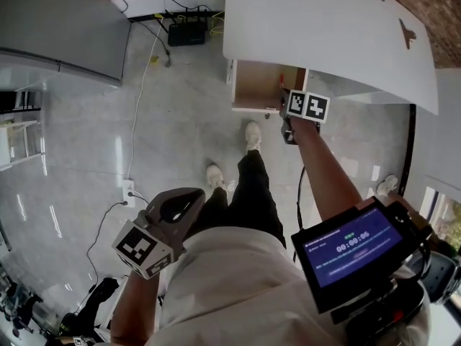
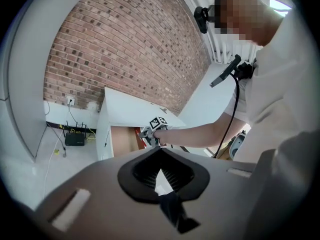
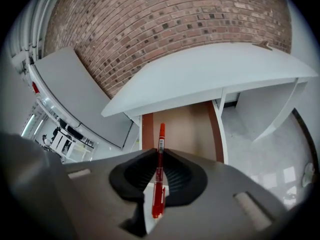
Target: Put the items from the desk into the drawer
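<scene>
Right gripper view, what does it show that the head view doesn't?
Only the right gripper view shows the right gripper with its jaws shut on a red pen, which points at the drawer. Only the head view shows the left gripper by the person's side, the person's shoes and a dark screen. Both show the white desk and its open drawer.

White tabletop [image 1: 324, 20] carries one small dark item [image 1: 408, 33] near its right end; can't tell what it is. Drawer [image 1: 256, 85] stands pulled out from under the tabletop's edge, brown wood inside. Grey glossy floor [image 1: 173, 135] carries a black box [image 1: 186, 33] by the wall, cables [image 1: 144, 71] running from that side, a white socket block [image 1: 128, 191] on one cable, and the person's two shoes [image 1: 252, 135].
</scene>
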`<state>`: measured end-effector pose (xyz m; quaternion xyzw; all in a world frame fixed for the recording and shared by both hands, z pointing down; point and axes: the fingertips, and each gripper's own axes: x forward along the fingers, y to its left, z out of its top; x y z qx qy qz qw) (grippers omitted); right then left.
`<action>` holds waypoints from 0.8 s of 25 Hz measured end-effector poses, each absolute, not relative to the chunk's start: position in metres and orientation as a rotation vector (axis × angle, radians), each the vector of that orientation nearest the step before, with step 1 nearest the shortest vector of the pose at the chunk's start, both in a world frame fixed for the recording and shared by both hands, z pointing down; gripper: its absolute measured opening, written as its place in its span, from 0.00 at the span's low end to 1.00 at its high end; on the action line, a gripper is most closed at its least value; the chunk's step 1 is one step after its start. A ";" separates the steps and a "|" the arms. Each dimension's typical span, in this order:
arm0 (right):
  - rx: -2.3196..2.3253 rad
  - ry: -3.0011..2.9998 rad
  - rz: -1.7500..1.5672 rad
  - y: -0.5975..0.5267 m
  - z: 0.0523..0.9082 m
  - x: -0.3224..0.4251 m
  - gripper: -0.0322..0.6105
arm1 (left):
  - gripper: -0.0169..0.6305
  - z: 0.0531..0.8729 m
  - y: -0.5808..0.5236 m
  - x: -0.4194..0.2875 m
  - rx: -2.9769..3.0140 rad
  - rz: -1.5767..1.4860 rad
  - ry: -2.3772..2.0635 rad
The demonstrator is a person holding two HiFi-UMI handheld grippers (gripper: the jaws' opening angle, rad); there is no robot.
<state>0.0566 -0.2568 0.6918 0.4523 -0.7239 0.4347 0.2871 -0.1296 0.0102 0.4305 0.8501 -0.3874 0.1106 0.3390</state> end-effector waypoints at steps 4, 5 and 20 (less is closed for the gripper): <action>1.217 -1.919 1.197 -0.276 0.726 0.058 0.12 | 0.04 0.439 0.008 -0.122 2.177 0.282 -1.014; 1.222 -1.914 1.202 -0.282 0.737 0.058 0.12 | 0.04 0.445 0.007 -0.120 2.170 0.287 -1.004; 1.136 -1.900 1.248 -0.336 0.838 0.044 0.12 | 0.04 0.483 -0.016 -0.092 2.115 0.284 -0.969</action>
